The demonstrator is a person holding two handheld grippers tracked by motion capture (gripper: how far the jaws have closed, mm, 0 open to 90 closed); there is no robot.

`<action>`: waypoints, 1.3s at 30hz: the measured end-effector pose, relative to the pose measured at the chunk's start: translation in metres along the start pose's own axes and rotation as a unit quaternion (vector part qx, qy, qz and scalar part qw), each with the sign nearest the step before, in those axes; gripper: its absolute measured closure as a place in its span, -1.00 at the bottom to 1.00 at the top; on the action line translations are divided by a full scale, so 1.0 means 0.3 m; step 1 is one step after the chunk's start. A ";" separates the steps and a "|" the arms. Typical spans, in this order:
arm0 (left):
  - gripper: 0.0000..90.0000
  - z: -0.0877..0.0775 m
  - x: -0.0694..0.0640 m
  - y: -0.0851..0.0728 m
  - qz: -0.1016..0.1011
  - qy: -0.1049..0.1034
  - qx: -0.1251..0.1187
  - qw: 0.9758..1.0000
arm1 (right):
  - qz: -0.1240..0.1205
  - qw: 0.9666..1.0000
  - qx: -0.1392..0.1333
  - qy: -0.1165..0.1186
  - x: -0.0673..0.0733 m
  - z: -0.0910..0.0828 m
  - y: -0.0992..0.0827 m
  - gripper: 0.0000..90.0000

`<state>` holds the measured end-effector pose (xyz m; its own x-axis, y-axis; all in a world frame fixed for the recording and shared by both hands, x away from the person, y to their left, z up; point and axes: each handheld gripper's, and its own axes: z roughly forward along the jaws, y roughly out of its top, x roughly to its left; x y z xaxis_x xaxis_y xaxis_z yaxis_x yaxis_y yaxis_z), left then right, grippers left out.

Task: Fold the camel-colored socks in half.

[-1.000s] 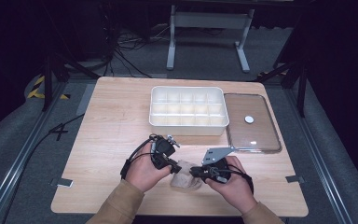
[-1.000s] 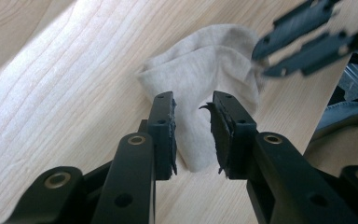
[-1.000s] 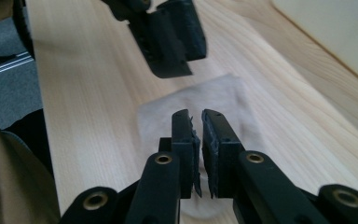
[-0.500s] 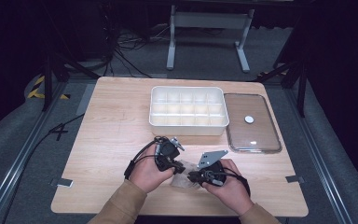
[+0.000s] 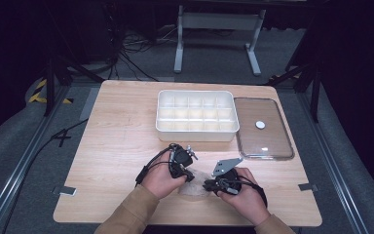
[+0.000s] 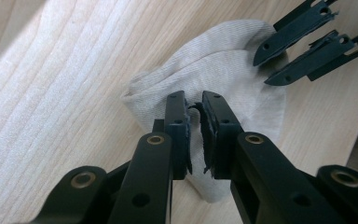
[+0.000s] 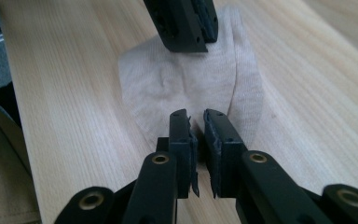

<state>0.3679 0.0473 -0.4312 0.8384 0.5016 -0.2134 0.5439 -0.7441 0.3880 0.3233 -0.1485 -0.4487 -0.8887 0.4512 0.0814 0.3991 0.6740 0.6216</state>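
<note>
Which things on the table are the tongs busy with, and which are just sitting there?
Being used:
- white cloth, near the table's front edge
- left tongs, nearly shut on a fold of the cloth, having just been closing
- right tongs, nipping its other edge

Just sitting there:
- white tray with little compartments
- clear lid beside the tray

Ribbed matt cloth (image 6: 223, 74), pale wood table (image 5: 121, 141)

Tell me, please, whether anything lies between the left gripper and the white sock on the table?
Nothing visible does. The left gripper is right at the white sock, with a fold of its fabric between the closing jaws; the right gripper holds the opposite end.
</note>
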 end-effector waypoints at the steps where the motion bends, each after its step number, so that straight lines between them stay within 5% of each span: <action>1: 0.82 0.011 0.008 -0.005 -0.009 -0.005 0.002 1.000 | -0.005 1.000 0.008 0.001 -0.004 0.010 -0.007 0.79; 6: 0.83 0.020 0.022 -0.014 -0.024 -0.014 0.000 1.000 | -0.022 1.000 0.014 -0.011 -0.010 0.020 -0.010 0.81; 24: 0.65 -0.041 -0.011 -0.006 -0.011 0.009 -0.027 1.000 | -0.008 0.999 0.013 -0.032 -0.029 0.012 -0.019 0.83; 39: 0.69 0.000 -0.024 -0.005 0.007 -0.008 0.026 1.000 | 0.001 0.999 0.006 -0.047 -0.054 0.004 -0.030 0.82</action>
<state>0.3609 0.0448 -0.4303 0.8461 0.4841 -0.2232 0.5331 -0.7726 0.3448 0.3343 -0.1612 -0.4566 -0.8629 0.5053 0.0097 0.4048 0.6796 0.6118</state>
